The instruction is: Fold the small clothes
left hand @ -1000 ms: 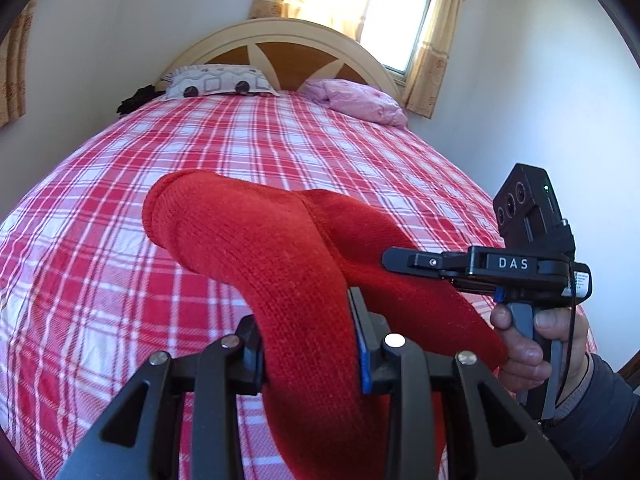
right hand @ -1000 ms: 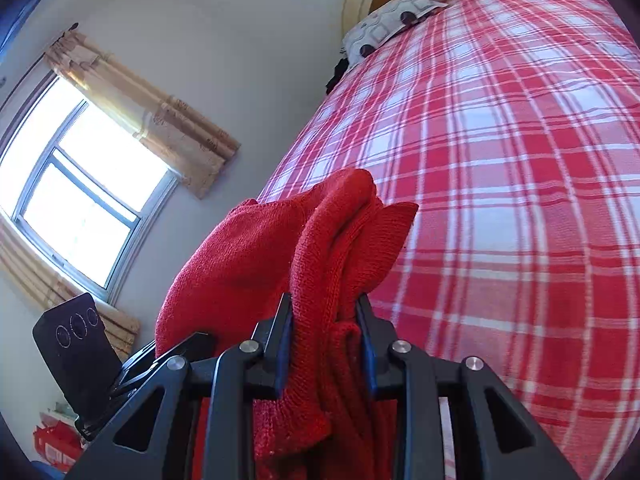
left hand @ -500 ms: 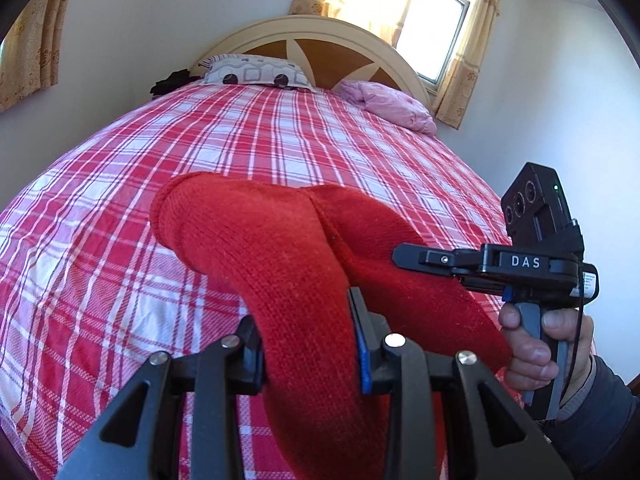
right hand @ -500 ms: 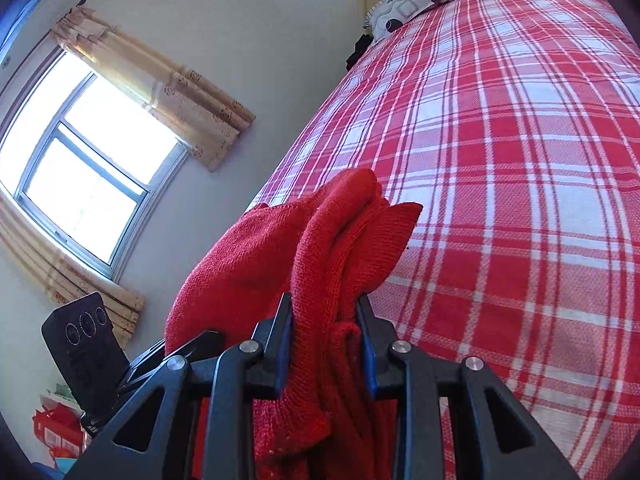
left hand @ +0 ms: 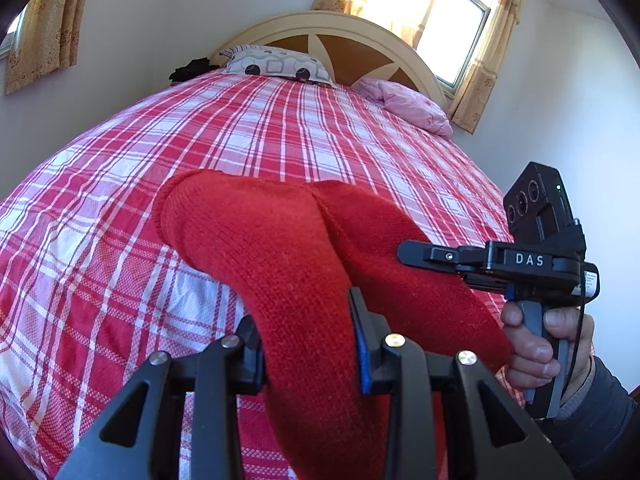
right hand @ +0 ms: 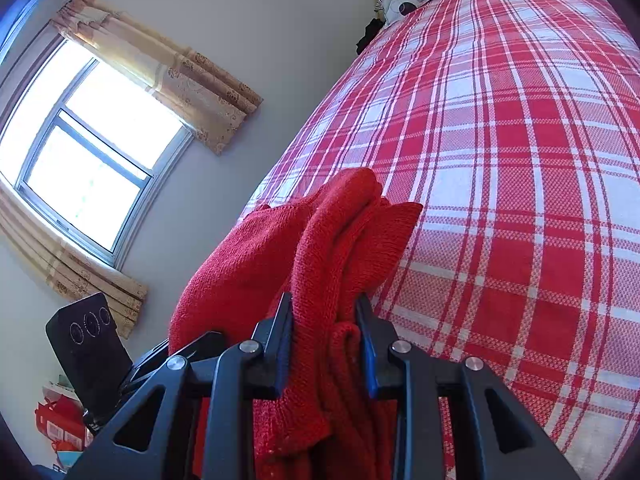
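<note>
A red knitted garment hangs in the air above the bed, held by both grippers. My left gripper is shut on one part of it. My right gripper is shut on a bunched part of the same garment. In the left wrist view the right gripper comes in from the right, its fingers against the cloth, with a hand on its handle. The garment's lower part is hidden below both views.
The bed has a red and white plaid sheet. A patterned pillow and a pink pillow lie by the wooden headboard. A wall and window are on the left side of the bed.
Both grippers have risen and tilted with the garment held, so more of the bed and headboard shows. The grip on the garment is the same.
</note>
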